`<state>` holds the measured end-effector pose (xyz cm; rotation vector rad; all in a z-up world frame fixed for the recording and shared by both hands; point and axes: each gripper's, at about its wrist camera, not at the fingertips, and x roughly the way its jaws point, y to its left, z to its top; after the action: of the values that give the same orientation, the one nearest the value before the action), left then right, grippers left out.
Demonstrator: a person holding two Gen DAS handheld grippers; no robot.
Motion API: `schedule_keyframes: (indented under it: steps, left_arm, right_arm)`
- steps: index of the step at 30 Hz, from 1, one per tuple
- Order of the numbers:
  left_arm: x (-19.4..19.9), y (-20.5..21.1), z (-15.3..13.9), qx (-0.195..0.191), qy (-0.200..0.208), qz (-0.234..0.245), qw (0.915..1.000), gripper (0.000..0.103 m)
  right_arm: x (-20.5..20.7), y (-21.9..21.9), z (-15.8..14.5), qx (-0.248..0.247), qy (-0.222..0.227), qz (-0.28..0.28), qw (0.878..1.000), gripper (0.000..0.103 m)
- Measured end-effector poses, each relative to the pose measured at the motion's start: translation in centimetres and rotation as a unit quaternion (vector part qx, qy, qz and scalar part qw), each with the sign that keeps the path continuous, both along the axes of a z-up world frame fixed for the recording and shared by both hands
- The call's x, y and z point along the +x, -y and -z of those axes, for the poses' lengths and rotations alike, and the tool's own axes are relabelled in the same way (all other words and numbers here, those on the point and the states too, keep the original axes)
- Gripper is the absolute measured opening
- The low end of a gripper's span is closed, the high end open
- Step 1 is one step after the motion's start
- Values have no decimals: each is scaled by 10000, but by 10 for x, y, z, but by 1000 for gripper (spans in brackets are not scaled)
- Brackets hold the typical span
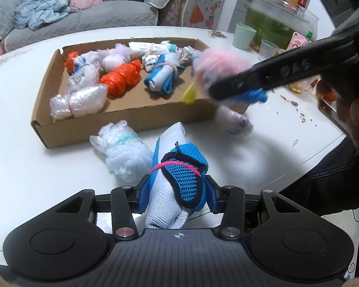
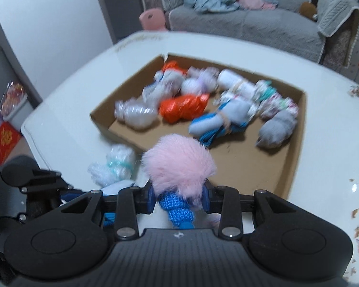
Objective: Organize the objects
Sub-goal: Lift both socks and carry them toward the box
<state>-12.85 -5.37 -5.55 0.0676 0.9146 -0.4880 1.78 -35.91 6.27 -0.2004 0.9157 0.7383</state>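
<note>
My left gripper (image 1: 177, 195) is shut on a white and blue mesh bundle (image 1: 177, 179) tied with a pink band, near the table's front. My right gripper (image 2: 178, 197) is shut on a pink fluffy and blue knitted bundle (image 2: 178, 167), held in front of the near wall of the cardboard box (image 2: 292, 167); it also shows blurred in the left wrist view (image 1: 217, 64) over the box's (image 1: 43, 88) right end. The box holds several wrapped bundles, among them an orange one (image 1: 120, 77). A clear bubble-wrap bundle (image 1: 124, 150) and a small white bundle (image 1: 237, 119) lie on the table outside the box.
The white table (image 1: 36, 167) carries a green cup (image 1: 244, 35), a clear cup (image 1: 268, 49), a fish tank (image 1: 280, 21) and scattered crumbs (image 1: 296, 110) at the right. A grey sofa (image 1: 83, 16) stands behind. A dark tray edge (image 1: 330, 114) sits at the far right.
</note>
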Motion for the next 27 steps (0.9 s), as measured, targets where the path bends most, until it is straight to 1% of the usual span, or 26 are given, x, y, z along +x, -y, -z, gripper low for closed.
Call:
schedule_keyframes:
  steps: [7, 10, 14, 20, 23, 27]
  left_arm:
    - [-3, -17, -23, -98, 128, -165, 9997, 52]
    - [-2, -24, -33, -260, 123, -245, 9993, 52]
    - [4, -30, -53, -416, 219, -350, 9983, 52]
    - [22, -36, -86, -513, 518, -499, 9961, 52]
    - [37, -37, -101, -488, 652, -562, 9951, 52]
    - [58, -24, -117, -479, 826, -466, 9943, 52]
  right_arm:
    - [12, 27, -32, 387, 355, 359, 9980, 33]
    - [19, 35, -40, 486, 443, 463, 9968, 33]
    - [29, 40, -45, 445, 592, 492, 9960, 33]
    - [43, 48, -51, 471, 749, 457, 9950, 33]
    - [51, 53, -54, 478, 800, 478, 9945, 33]
    - [61, 51, -53, 517, 783, 355, 9950, 33]
